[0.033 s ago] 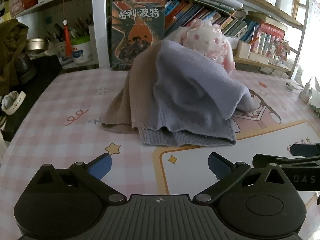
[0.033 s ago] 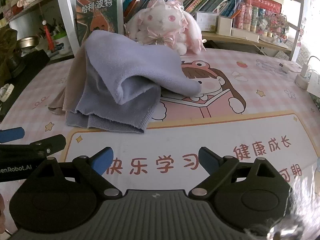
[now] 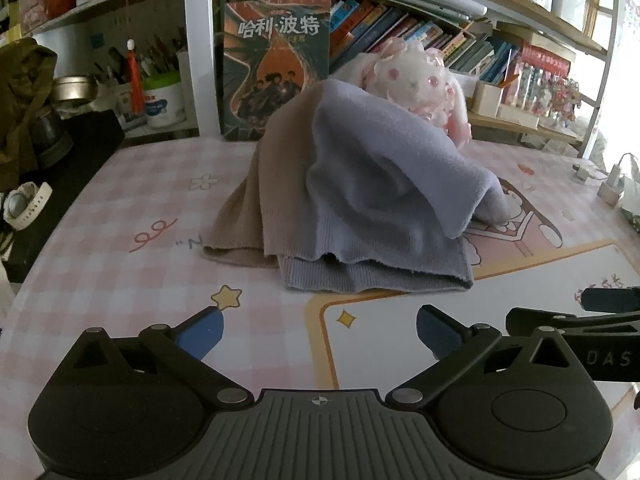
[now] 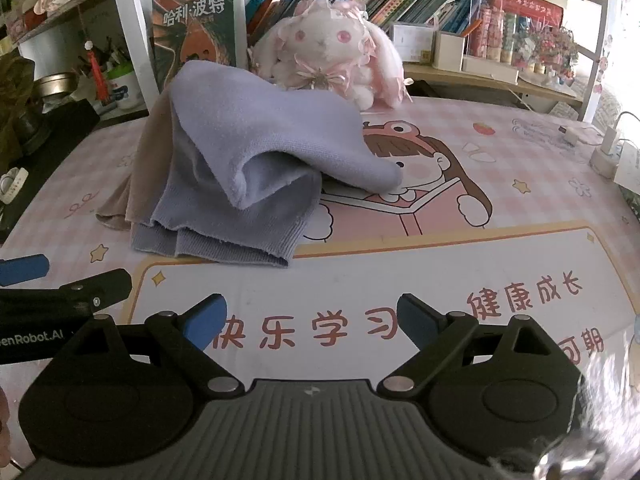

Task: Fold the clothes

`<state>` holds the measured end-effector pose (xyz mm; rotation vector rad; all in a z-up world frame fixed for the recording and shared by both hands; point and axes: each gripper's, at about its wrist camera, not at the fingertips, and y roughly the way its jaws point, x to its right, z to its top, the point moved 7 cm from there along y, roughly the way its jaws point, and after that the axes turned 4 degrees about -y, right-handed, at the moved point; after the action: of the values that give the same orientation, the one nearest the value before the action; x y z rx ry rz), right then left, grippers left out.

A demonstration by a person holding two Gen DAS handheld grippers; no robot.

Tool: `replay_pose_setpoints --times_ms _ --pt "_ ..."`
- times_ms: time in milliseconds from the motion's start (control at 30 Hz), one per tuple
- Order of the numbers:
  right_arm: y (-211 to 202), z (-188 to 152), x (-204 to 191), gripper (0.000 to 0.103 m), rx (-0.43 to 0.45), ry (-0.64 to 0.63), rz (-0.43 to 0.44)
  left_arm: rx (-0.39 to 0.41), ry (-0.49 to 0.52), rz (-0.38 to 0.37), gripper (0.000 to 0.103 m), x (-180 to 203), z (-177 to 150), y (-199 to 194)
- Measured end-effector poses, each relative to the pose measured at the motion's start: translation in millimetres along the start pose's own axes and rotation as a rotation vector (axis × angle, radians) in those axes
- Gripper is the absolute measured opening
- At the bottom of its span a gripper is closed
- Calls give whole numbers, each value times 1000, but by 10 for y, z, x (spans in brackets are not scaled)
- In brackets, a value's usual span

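Both claws spread and empty, low over the table mat near its front edge.

Left claw [image 3: 318, 330] and right claw [image 4: 312, 322] sit side by side, blue pads apart, nothing between them. Just beyond, a lilac sweater [image 4: 248, 160] lies heaped on a beige garment [image 3: 276, 168] mid-table, toward the left. Plush rabbit [image 4: 328, 60] and a book [image 3: 276, 64] stand behind at the back edge.

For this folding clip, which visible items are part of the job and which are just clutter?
Job: lavender knitted garment; beige knitted garment; left gripper, open; right gripper, open.
Clutter: pink-and-white plush rabbit; upright Harry Potter book; white wristwatch.
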<state>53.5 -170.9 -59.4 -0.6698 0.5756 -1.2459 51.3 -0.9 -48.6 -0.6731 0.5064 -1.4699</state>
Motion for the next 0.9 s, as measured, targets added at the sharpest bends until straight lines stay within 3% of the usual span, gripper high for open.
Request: replay_pose_setpoints --times_ms 900 --pt "17 18 -28 92 -11 -7 1 -9 -12 20 103 -78 -12 44"
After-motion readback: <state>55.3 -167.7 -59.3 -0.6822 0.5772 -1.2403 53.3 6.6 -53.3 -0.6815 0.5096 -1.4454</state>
